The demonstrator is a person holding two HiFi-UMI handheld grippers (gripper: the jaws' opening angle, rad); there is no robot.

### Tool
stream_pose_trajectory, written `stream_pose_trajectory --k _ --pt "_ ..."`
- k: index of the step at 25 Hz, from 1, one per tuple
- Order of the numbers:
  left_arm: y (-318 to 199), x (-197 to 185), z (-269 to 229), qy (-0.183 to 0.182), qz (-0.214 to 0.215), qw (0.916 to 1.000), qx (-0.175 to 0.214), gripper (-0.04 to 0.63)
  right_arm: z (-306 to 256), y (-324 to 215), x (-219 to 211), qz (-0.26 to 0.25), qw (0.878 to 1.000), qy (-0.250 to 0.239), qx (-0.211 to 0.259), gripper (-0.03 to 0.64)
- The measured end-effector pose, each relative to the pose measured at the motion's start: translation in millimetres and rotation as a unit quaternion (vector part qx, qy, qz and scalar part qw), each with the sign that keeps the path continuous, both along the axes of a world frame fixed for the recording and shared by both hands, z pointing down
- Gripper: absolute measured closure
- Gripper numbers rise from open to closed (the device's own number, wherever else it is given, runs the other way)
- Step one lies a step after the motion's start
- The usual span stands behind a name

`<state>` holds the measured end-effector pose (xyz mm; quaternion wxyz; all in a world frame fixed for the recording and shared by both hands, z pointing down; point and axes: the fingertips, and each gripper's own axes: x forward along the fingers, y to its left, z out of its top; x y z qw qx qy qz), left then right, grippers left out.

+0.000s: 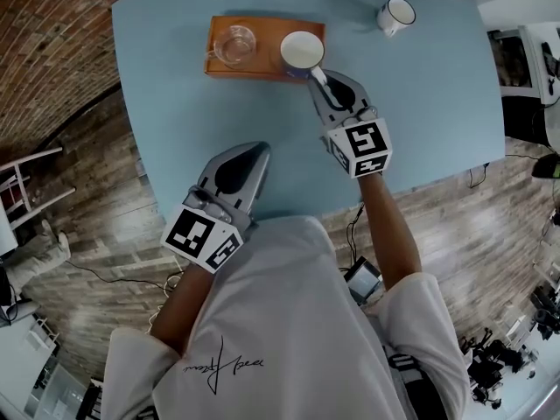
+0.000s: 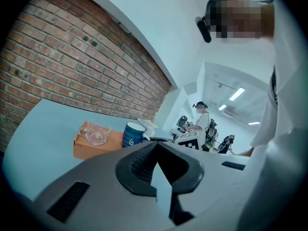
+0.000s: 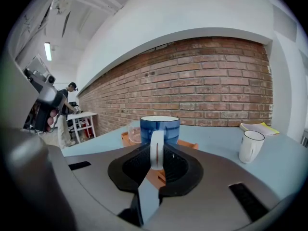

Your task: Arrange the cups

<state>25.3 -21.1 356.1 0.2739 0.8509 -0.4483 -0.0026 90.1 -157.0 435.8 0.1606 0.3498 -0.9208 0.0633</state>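
Crockery: blue mug [image 3: 160,128] — likely stiff, slick, brittle, weighty | right gripper [image 1: 319,77] fingers pinch its white handle [image 3: 156,150] — the sound hold | left gripper [image 1: 254,151] fingers closed, empty

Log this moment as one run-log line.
right gripper: shut on blue mug handle | blue mug: at tray's right end, beside glass cup | white mug: apart, on table | left gripper: shut, empty

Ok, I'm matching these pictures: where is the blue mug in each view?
Head view: blue mug top centre, over the orange tray's right end.
Left gripper view: left of centre, right of the tray.
Right gripper view: centre, in front of the tray.
Shared landmark: the orange tray.
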Motion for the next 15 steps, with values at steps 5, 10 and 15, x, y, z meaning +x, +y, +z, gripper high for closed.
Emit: stream_pose_trajectory --k 5,10,15 --pt "4 -7 -3 -0.004 -0.006 0.9999 0.007 0.588 -6 1 0 0.023 1.000 -0.006 -0.002 0.557" --pt "9 -8 -10 -0.035 -0.002 0.9988 0.034 0.589 -9 1 -1 0.054 0.998 -0.011 0.001 0.557" --pt "12 -9 -12 -0.029 0.001 0.9989 0.038 0.589 -14 3 -4 0.081 0.997 -0.015 0.002 0.557"
